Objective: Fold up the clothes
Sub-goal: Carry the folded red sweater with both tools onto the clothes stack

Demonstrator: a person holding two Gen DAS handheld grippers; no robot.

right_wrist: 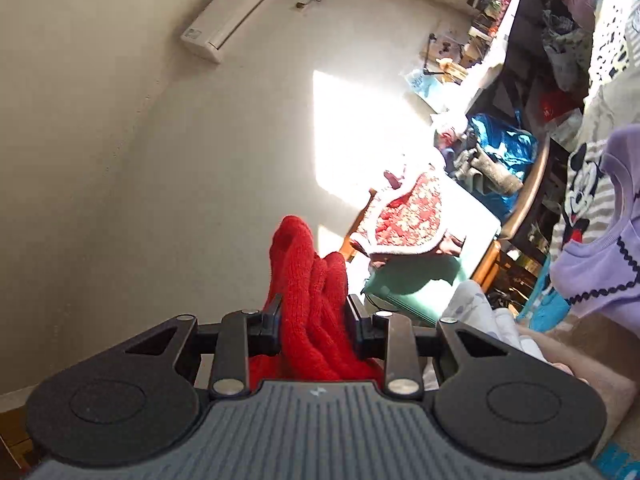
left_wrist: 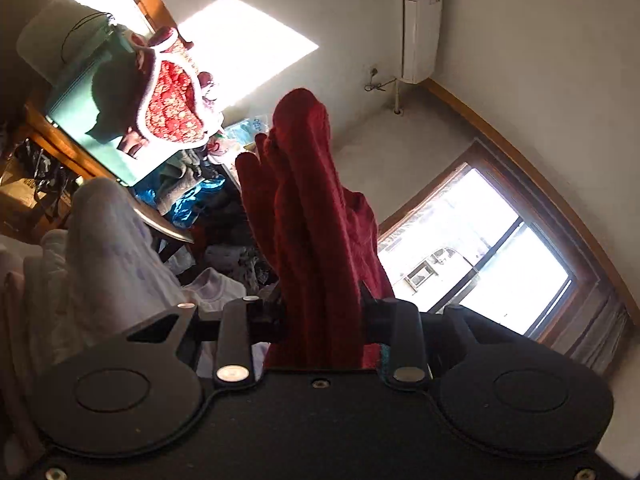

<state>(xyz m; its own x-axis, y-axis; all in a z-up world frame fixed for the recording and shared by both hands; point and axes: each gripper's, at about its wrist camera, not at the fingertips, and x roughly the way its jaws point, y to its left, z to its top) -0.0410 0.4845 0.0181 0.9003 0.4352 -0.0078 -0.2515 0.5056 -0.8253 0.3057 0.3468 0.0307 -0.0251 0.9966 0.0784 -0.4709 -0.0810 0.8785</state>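
Note:
A red knitted garment [left_wrist: 308,208] is bunched between the fingers of my left gripper [left_wrist: 322,312], which is shut on it and holds it up in the air, pointing toward the wall and ceiling. My right gripper [right_wrist: 312,320] is shut on another bunch of the same red knit [right_wrist: 308,276], also raised toward the wall. The rest of the garment hangs below both cameras, out of sight.
A red patterned quilted garment [right_wrist: 404,220] lies on a green-covered wooden table [right_wrist: 420,280]. A lilac top [right_wrist: 608,264] and a Mickey Mouse striped shirt [right_wrist: 584,196] hang at the right. White cloth [left_wrist: 104,256] is piled at left. A window [left_wrist: 480,264] and an air conditioner [left_wrist: 416,28] are on the walls.

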